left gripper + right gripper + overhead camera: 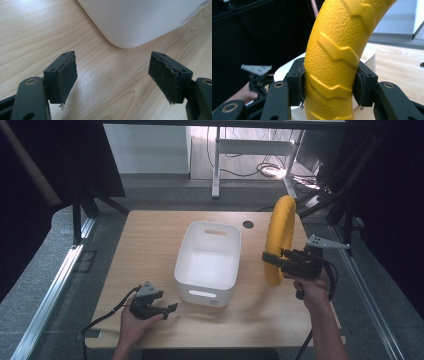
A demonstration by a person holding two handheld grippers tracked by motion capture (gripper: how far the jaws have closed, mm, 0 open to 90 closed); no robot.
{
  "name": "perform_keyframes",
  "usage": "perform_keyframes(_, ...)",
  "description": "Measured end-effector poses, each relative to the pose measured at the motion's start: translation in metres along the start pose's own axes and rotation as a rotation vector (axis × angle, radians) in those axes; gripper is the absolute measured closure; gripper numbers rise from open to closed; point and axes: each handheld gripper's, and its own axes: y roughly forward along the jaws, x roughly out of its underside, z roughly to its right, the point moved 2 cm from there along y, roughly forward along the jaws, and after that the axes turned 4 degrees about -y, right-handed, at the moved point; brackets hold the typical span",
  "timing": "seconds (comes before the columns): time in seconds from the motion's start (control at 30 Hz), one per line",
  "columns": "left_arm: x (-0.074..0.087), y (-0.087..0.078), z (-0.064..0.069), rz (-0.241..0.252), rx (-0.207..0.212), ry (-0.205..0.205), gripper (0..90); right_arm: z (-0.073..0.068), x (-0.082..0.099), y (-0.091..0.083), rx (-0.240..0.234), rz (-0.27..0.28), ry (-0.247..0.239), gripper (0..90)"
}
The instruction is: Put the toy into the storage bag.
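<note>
On the wooden table [150, 235], centre frame, we see a white bin [208, 262]. Right of it, the right gripper [272, 260] clamps the upright yellow tyre ring [278, 236]. Lower left, the left gripper [167, 310] rests with jaws released.

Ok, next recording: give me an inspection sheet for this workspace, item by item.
Surface: light wooden table, with a dark round hole near its far edge.
Job's things: yellow ring with a raised tread pattern, held upright to the right of the white bin; the bin looks empty.
Clutter: nothing seen.
Grippers: right hand-held gripper shut on the ring; left hand-held gripper open, low over the table near the bin's corner.
Cables: one trails from each gripper; more lie on the floor beyond the table.
Surroundings: black curtains at both sides, metal frame rails, grey floor.
</note>
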Motion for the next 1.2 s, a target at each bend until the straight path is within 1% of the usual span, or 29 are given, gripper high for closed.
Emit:
perform_keyframes(0.07,0.000,0.000,0.000,-0.002,0.000,0.003,23.0,-0.002,-0.001,0.002,0.020,0.035,0.012,50.6)
perform_keyframes(0.1,0.000,-0.001,0.000,-0.002,0.000,0.004,23.0,-0.002,-0.001,0.002,0.020,0.035,0.012,50.6)
perform_keyframes(0.13,0.000,0.000,0.000,-0.001,0.000,0.004,23.1,-0.003,-0.001,0.003,0.027,0.050,0.015,50.5)
perform_keyframes(0.17,0.000,0.000,0.000,-0.002,0.000,-0.001,23.1,-0.006,-0.001,0.005,0.047,0.090,0.014,50.5)
perform_keyframes(0.2,0.000,0.000,0.000,-0.002,0.000,-0.001,23.1,-0.008,-0.001,0.006,0.055,0.110,0.015,50.5)
perform_keyframes(0.27,0.000,0.002,0.000,-0.005,0.003,0.001,23.0,-0.012,-0.002,0.008,0.078,0.132,0.015,50.5)
perform_keyframes(0.3,0.000,0.002,0.000,-0.005,0.003,0.001,23.1,-0.012,-0.002,0.008,0.078,0.132,0.015,50.5)
perform_keyframes(0.33,0.000,0.002,0.000,-0.005,0.004,0.001,23.1,-0.013,-0.002,0.010,0.083,0.150,0.018,50.5)
perform_keyframes(0.37,0.000,0.002,0.000,-0.005,0.002,0.003,23.0,-0.015,-0.002,0.014,0.110,0.169,0.017,50.5)
perform_keyframes(0.4,0.000,0.002,0.000,-0.005,0.002,0.003,23.1,-0.015,-0.002,0.014,0.110,0.169,0.017,50.5)
perform_keyframes(0.43,0.000,0.001,0.000,-0.004,0.002,0.003,23.1,-0.016,-0.002,0.016,0.121,0.179,0.018,50.5)
perform_keyframes(0.47,0.000,0.001,0.000,-0.002,0.002,0.003,23.0,-0.018,0.000,0.021,0.145,0.201,0.015,50.5)
perform_keyframes(0.53,0.000,0.001,0.000,-0.002,0.002,0.003,23.1,-0.019,0.000,0.023,0.151,0.205,0.016,50.5)
perform_keyframes(0.57,0.000,0.001,0.000,-0.006,0.002,0.005,23.1,-0.022,0.002,0.026,0.180,0.221,0.013,50.5)
perform_keyframes(0.6,0.000,0.001,0.000,-0.006,0.002,0.005,23.1,-0.022,0.002,0.026,0.180,0.221,0.013,50.5)
perform_keyframes(0.63,0.000,0.001,0.000,-0.006,0.003,0.005,23.1,-0.024,0.004,0.030,0.208,0.235,0.004,50.5)
perform_keyframes(0.67,0.000,0.001,0.000,-0.006,0.003,0.005,23.1,-0.024,0.004,0.030,0.208,0.235,0.004,50.5)
perform_keyframes(0.7,0.000,0.002,0.000,-0.006,0.004,0.005,23.1,-0.025,0.004,0.032,0.221,0.243,0.003,50.5)
perform_keyframes(0.73,0.000,0.002,0.000,-0.007,0.004,0.005,23.1,-0.027,0.004,0.035,0.251,0.242,-0.014,50.4)
perform_keyframes(0.77,0.000,0.002,0.000,-0.007,0.004,0.005,23.1,-0.027,0.004,0.035,0.251,0.242,-0.014,50.4)
perform_keyframes(0.8,0.000,0.002,0.000,-0.007,0.003,0.005,23.1,-0.029,0.004,0.037,0.263,0.248,-0.022,50.4)
perform_keyframes(0.83,0.000,0.002,0.000,-0.004,0.003,0.004,23.0,-0.032,0.004,0.040,0.293,0.258,-0.046,50.4)
perform_keyframes(0.9,0.000,0.002,0.000,-0.005,0.003,0.004,23.0,-0.035,0.003,0.041,0.314,0.271,-0.063,50.4)
perform_keyframes(0.93,0.000,0.002,0.000,-0.005,0.003,0.004,23.0,-0.035,0.003,0.041,0.314,0.271,-0.063,50.4)
perform_keyframes(1.0,0.000,0.002,0.000,-0.006,0.003,0.005,23.0,-0.041,0.001,0.043,0.349,0.305,-0.090,50.4)
perform_keyframes(1.03,0.000,0.002,0.000,-0.006,0.003,0.005,23.0,-0.043,0.000,0.043,0.355,0.322,-0.098,50.4)
perform_keyframes(1.07,0.000,0.002,0.000,-0.006,0.003,0.005,23.0,-0.043,0.000,0.043,0.355,0.322,-0.098,50.4)
perform_keyframes(1.1,0.000,0.002,0.000,-0.007,0.003,0.005,23.0,-0.047,-0.002,0.045,0.374,0.334,-0.118,50.4)
perform_keyframes(1.2,0.001,0.002,0.000,-0.008,0.004,0.005,23.0,-0.050,-0.004,0.047,0.367,0.343,-0.119,50.4)
